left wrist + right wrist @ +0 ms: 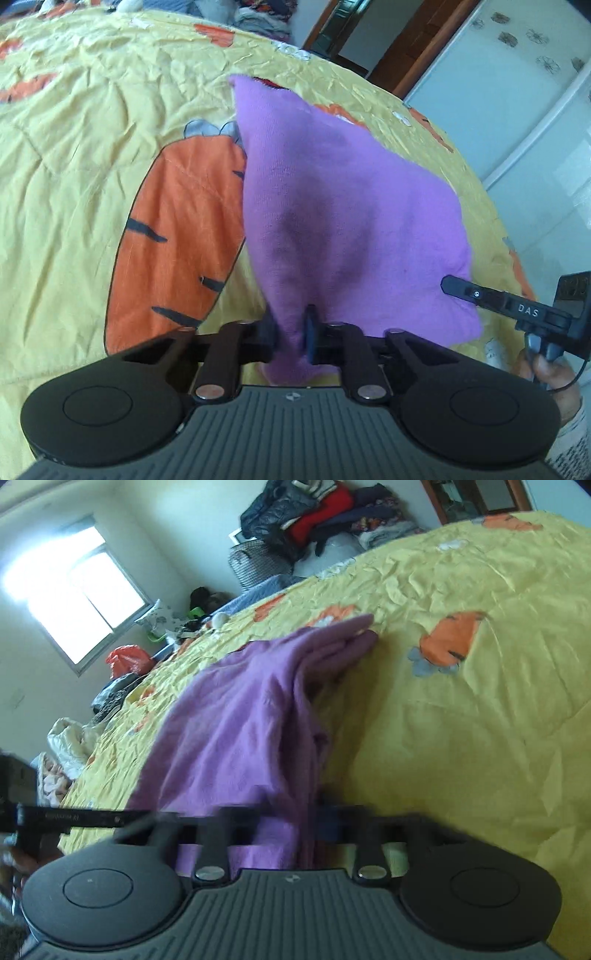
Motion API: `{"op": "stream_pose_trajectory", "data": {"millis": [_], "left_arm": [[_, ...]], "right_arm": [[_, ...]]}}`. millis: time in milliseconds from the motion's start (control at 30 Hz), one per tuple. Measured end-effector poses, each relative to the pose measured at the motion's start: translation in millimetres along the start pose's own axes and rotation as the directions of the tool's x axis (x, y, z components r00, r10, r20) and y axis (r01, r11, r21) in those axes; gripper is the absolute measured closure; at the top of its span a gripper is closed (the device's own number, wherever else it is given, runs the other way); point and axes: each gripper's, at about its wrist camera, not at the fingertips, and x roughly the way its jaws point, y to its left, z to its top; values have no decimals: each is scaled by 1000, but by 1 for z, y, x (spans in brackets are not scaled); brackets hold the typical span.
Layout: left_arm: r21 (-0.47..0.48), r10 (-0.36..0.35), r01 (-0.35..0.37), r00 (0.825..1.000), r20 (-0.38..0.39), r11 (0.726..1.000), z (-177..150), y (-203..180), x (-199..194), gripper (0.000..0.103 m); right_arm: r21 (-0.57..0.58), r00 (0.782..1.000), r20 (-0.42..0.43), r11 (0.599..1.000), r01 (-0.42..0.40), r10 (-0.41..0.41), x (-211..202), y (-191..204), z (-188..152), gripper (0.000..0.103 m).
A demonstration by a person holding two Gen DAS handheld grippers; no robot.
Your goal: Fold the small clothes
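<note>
A small purple garment point(332, 206) is lifted at its near end over a yellow quilt point(74, 155) with orange carrot prints. My left gripper point(291, 332) is shut on the garment's near corner. My right gripper point(288, 819) is shut on another near edge of the same purple garment point(240, 720), which stretches away to a folded far end resting on the quilt point(480, 720). The right gripper also shows in the left wrist view point(517, 306) at the right, by the garment's edge. The right wrist view is blurred.
A pile of clothes and bags point(314, 520) stands beyond the bed's far edge. A window point(74, 590) and clutter with an orange bag point(127, 659) are at the left. A wardrobe door point(517, 110) stands past the bed's right edge.
</note>
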Motion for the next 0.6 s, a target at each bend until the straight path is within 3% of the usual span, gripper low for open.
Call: {"op": "stream_pose_trajectory", "data": {"millis": [67, 133, 167, 200, 233, 267, 300, 333, 367, 400, 433, 467, 500, 567, 600], "left_arm": [[-24, 4, -4, 1000, -15, 1000, -4, 3, -3, 88], [12, 10, -10, 1000, -17, 1000, -4, 1, -7, 88], [10, -3, 3, 1000, -22, 1000, -2, 2, -8, 88], [-8, -17, 16, 999, -32, 1000, 1, 5, -9, 87], [-21, -26, 25, 999, -45, 999, 5, 6, -8, 86], [-24, -41, 40, 997, -58, 999, 7, 7, -8, 81], [-32, -59, 57, 996, -68, 998, 9, 8, -6, 61], [-45, -77, 75, 995, -64, 996, 10, 9, -4, 55], [-43, -78, 76, 995, -59, 996, 9, 10, -1, 60], [-41, -75, 72, 995, -66, 997, 8, 9, 3, 82], [-48, -63, 60, 996, -66, 997, 7, 9, 5, 84], [-51, -60, 56, 996, -68, 997, 8, 9, 5, 85], [-45, -47, 44, 997, -67, 998, 9, 9, 3, 85], [-8, 9, -9, 1000, -23, 1000, 15, 7, -10, 84], [20, 47, -47, 999, 5, 999, 19, 4, -18, 76]], "right_arm": [[-5, 1000, -5, 1000, 27, -27, -2, 4, 4, 93], [-120, 997, -20, 990, 75, -78, -3, 17, 0, 88], [-104, 997, -30, 993, 63, -66, -2, 16, 4, 70], [-60, 998, -27, 997, 57, -58, 0, 11, 11, 34], [-26, 999, -7, 998, 53, -54, 1, 6, 19, 16], [-8, 999, 13, 999, 35, -35, 2, 2, 25, 8], [0, 1000, 15, 1000, 5, -5, 3, 0, 30, 9], [11, 1000, 6, 1000, -22, 21, 5, -1, 33, 9], [16, 999, -1, 999, -46, 46, 6, -2, 33, 9], [5, 997, -15, 997, -78, 79, 9, -1, 31, 9], [-3, 995, -32, 996, -91, 91, 13, 0, 26, 11], [3, 994, -57, 995, -95, 95, 17, 1, 22, 52], [3, 993, -81, 996, -84, 84, 21, 2, 18, 86], [-16, 997, -66, 999, -35, 34, 18, 3, 15, 83], [-60, 999, -35, 998, 14, -16, 12, 8, 15, 65]]}}
